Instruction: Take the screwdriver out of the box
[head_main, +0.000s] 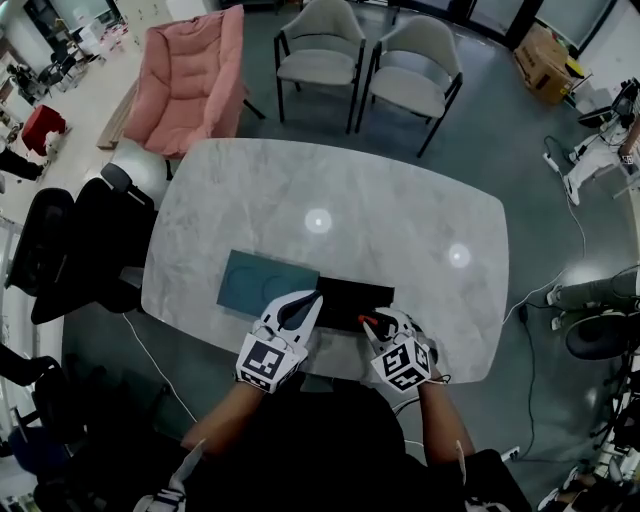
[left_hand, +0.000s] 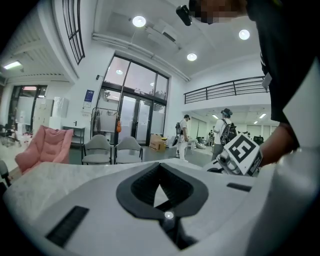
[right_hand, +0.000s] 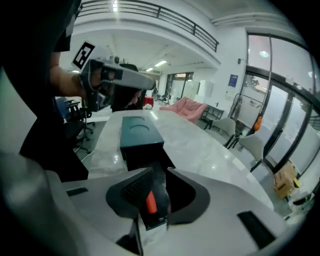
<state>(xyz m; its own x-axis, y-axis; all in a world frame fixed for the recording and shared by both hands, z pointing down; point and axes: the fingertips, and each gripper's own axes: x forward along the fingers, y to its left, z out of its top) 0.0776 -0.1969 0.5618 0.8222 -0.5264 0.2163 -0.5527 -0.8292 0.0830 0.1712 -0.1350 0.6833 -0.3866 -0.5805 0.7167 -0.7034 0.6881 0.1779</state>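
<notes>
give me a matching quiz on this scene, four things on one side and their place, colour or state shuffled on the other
Things:
1 left gripper
2 right gripper
3 teal box
4 armchair

Descriptions:
a pink, beyond the table
b jaws apart, an orange handle between them
c jaws together, nothing between them
d on the table, beside the black box

Pairs: 1-c, 2-b, 3-d, 4-a

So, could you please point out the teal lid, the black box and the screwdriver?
teal lid (head_main: 262, 282): head view, middle of its top face.
black box (head_main: 352, 298): head view, its dark middle.
screwdriver (right_hand: 150, 202): right gripper view, its orange part.
</notes>
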